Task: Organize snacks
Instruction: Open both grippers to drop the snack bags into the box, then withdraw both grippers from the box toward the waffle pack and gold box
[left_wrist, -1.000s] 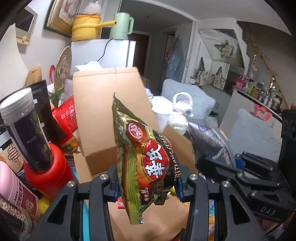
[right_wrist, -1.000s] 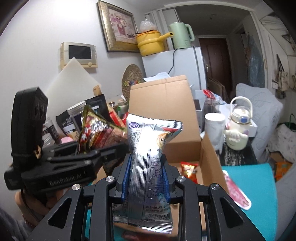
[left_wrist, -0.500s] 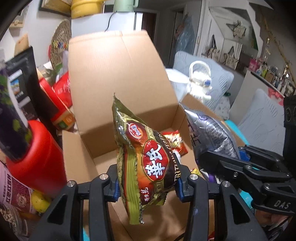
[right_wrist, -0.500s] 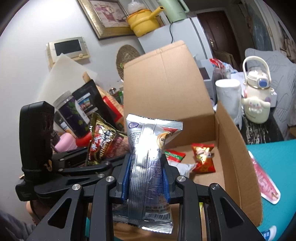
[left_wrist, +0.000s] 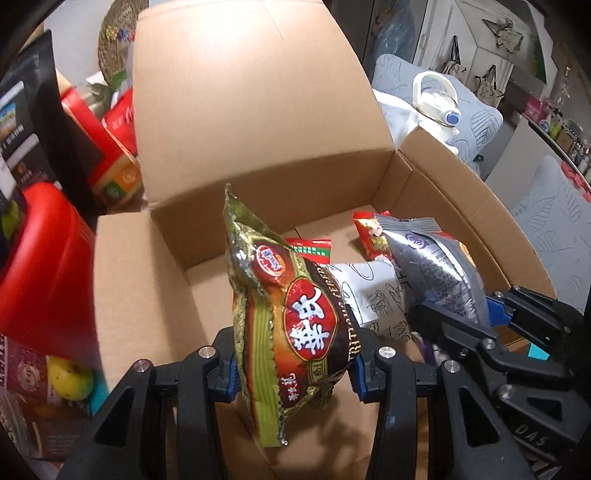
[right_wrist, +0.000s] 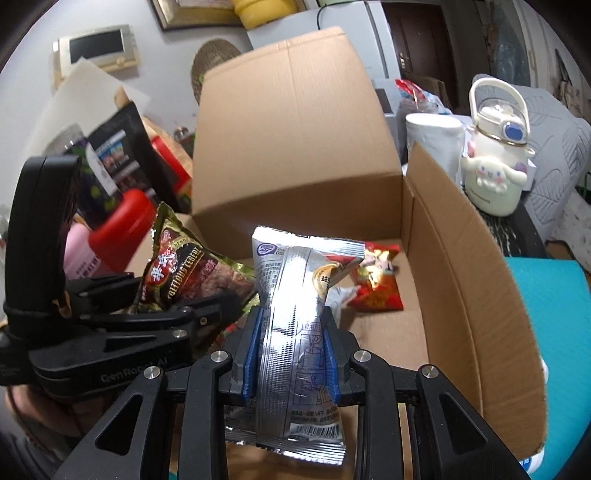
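A: What had the left tongs (left_wrist: 291, 369) got hold of?

B: They were closed tight on a crinkly green-and-brown snack packet with a red oval label (left_wrist: 288, 314), pinched near its lower half. The right tongs (right_wrist: 291, 354) were likewise clamped on a silver foil snack pouch (right_wrist: 295, 325), held upright.

A: And what had changed over the last second?

B: Both pairs had come forward and tipped downward. A second before, they faced the raised flap and the room behind; at this moment both packets hung over the open mouth of the brown cardboard box (left_wrist: 258, 192), side by side and near each other.

A: What already lay inside?

B: A small red snack packet (right_wrist: 376, 284) towards the far wall, a red-and-green one (left_wrist: 310, 249), and a white printed pouch (left_wrist: 373, 295) beneath the silver one.

A: So, for the task?

B: I judged carrying finished; lowering and releasing both remained.
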